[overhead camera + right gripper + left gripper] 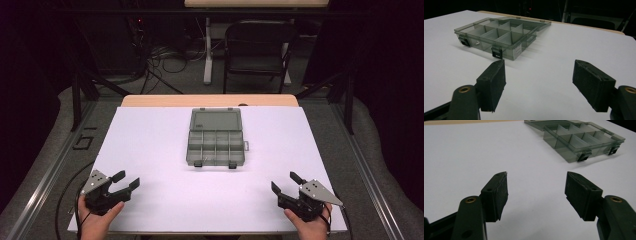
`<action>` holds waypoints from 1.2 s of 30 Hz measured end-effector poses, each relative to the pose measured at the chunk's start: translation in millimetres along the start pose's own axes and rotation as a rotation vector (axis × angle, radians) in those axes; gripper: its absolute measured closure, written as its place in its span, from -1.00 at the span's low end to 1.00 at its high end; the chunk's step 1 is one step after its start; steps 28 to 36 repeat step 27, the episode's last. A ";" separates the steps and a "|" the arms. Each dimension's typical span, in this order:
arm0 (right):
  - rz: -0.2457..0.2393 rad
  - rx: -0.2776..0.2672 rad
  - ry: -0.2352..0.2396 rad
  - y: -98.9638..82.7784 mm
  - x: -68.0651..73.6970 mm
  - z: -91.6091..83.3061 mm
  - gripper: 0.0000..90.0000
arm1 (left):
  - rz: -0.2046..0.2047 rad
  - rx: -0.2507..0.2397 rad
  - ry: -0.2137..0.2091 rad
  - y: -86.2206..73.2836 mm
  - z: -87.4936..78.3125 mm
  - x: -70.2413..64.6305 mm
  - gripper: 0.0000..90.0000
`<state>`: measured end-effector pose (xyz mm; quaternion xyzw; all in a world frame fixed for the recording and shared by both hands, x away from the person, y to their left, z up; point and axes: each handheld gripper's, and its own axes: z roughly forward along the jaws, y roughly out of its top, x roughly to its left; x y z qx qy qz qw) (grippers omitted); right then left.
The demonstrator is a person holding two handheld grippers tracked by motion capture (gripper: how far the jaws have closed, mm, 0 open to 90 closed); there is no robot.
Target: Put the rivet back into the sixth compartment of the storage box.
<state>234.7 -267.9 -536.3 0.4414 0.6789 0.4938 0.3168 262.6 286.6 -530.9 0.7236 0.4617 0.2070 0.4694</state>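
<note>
Hands sit low at the bottom corners of the high view, each gripping a black two-jaw tool: left gripper (127,180) bottom left, right gripper (283,182) bottom right, both angled inward, jaws spread wide with nothing between them. The smoky translucent plastic organizer box (215,137) lies open at frame centre on the white tabletop (150,145), well apart from both. Compartments look empty, though the tint makes it hard to tell. Wrists are cut off.
</note>
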 end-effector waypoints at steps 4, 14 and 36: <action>-0.001 -0.003 0.004 -0.1 -0.3 -0.3 -0.42 | 0.009 0.021 -0.006 -1.0 5.4 0.9 -0.21; 0.002 0.001 0.004 -0.4 -1.7 1.4 -0.42 | -0.018 0.020 -0.011 -1.3 7.5 4.0 -0.21; 0.008 0.014 -0.009 -0.4 -2.8 1.5 -0.42 | -0.072 0.009 -0.013 -2.3 2.1 12.8 -0.21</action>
